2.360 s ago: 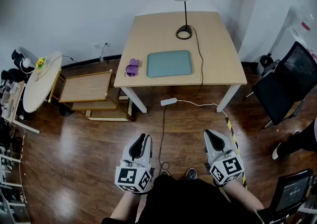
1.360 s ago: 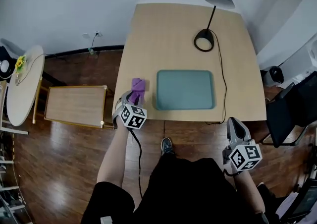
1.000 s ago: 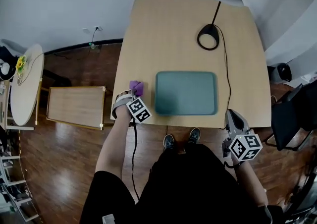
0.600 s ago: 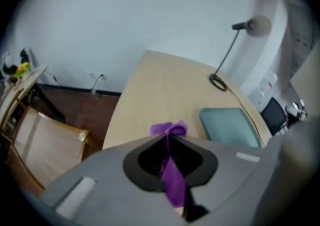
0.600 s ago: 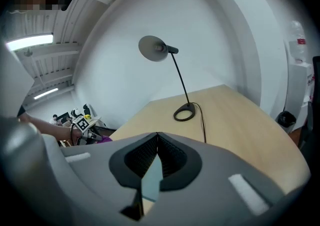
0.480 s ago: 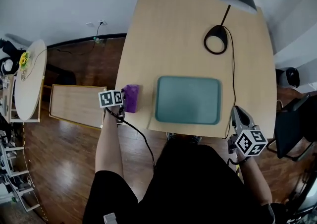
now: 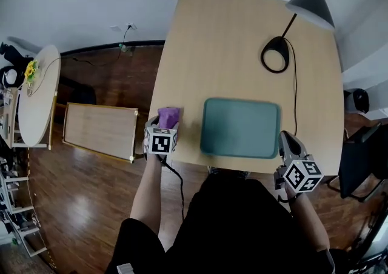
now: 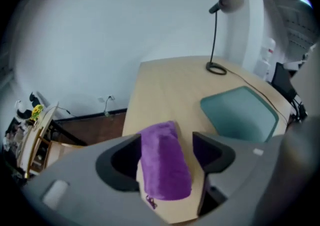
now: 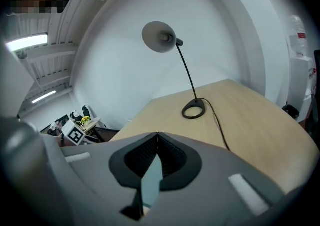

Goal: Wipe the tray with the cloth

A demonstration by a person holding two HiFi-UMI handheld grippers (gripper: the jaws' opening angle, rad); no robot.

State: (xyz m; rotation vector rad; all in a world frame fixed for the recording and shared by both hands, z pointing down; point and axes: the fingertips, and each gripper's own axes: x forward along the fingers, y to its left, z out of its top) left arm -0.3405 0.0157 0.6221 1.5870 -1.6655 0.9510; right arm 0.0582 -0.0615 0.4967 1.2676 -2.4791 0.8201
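Observation:
A folded purple cloth lies near the table's front left edge, left of the teal tray. My left gripper is over the cloth's near end. In the left gripper view the cloth sits between the spread jaws, with bare table showing beside the right one. These jaws have just been opening, and my left gripper is open. The tray lies ahead to the right. My right gripper hangs at the tray's near right corner, and this gripper is shut and holds nothing.
A black desk lamp stands at the table's far right, and its cord runs down past the tray's right side. A round side table and a low wooden cart stand on the floor at left. A dark chair stands at right.
The left gripper has rolled from the cloth's left side to its near end and risen slightly. The right gripper has moved in to the tray's near right corner.

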